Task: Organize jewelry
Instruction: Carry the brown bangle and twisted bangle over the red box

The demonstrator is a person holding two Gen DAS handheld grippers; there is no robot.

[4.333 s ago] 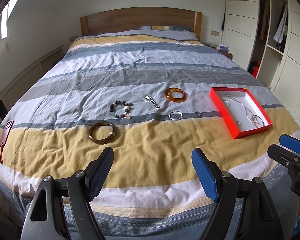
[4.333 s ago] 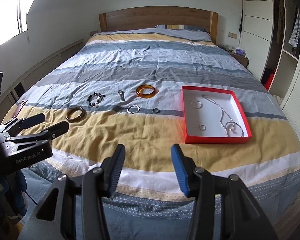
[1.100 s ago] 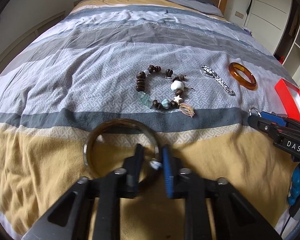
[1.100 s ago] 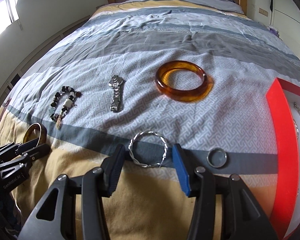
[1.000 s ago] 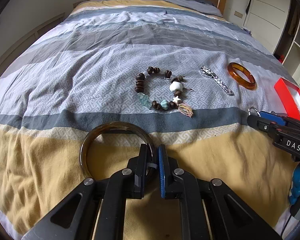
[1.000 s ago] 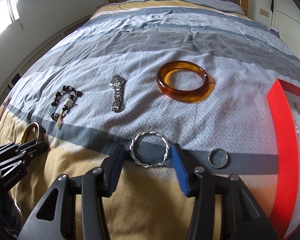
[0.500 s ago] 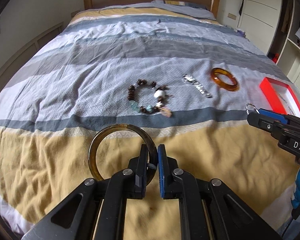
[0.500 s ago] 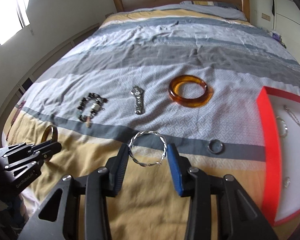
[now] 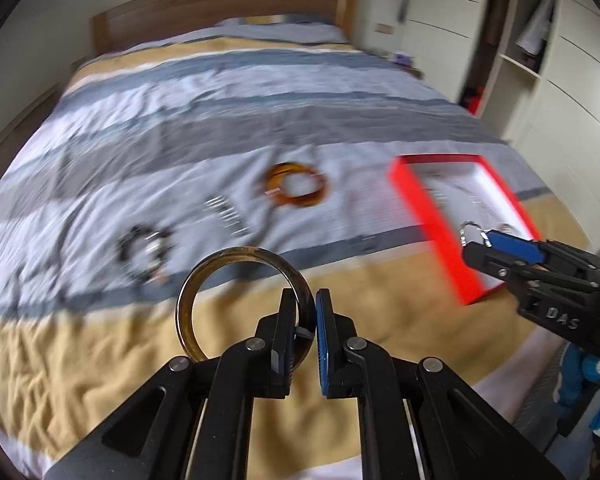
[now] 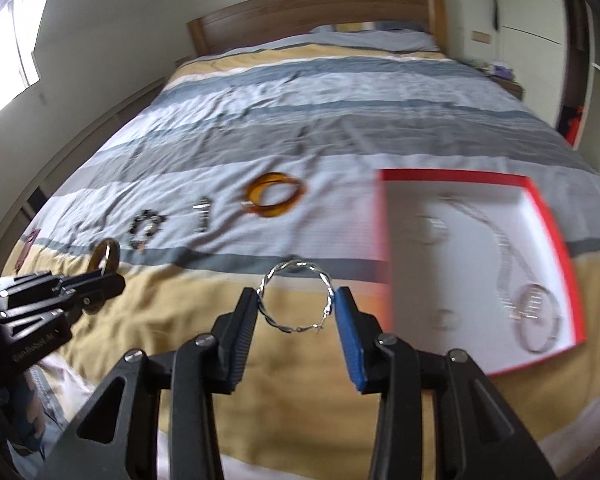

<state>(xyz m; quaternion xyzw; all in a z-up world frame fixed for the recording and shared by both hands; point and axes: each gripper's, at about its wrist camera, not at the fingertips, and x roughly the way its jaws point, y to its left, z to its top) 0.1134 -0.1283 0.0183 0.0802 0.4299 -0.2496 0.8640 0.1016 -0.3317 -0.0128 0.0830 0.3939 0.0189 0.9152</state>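
My left gripper [image 9: 303, 308] is shut on a dark brown bangle [image 9: 204, 276], held up above the yellow stripe of the bed. My right gripper [image 10: 296, 304] is shut on a twisted silver hoop [image 10: 269, 280], held in the air left of the red box [image 10: 556, 232]. The box has a white inside with a silver chain and rings [image 10: 504, 256]. Still on the bedspread lie an amber bangle [image 10: 256, 197], a silver watch-like piece [image 10: 202, 212] and a dark beaded bracelet [image 10: 145, 226]. The right gripper also shows in the left wrist view [image 9: 476, 240], in front of the box [image 9: 416, 204].
The striped bedspread [image 10: 340, 92] covers a large bed with a wooden headboard [image 10: 308, 8]. White wardrobes and open shelves [image 9: 540, 40] stand on the right. A dark red strap-like item [image 10: 27, 240] lies at the bed's left edge.
Both grippers have lifted their pieces off the bed and swung right toward the red box. The views are motion-blurred. The box is now much closer in both views.
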